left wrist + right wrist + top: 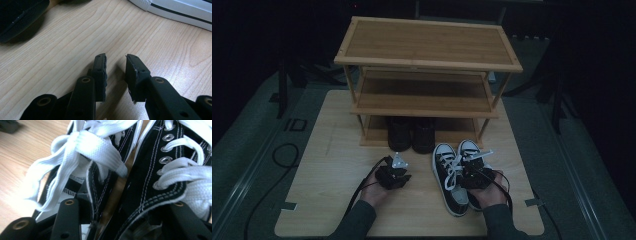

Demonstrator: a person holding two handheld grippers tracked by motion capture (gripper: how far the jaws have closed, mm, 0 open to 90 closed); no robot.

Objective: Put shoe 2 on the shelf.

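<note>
My right gripper [475,169] pinches both black sneakers [456,175] by their inner sides; they aren't on the shoe rack [427,60] yet. My left gripper [394,172] waits open, empty.

Pair of black canvas sneakers [452,175], white laces + toe caps, upright side by side on table [327,150], toes twd shoe rack [427,75]; inner collars prob pinched together.
</note>
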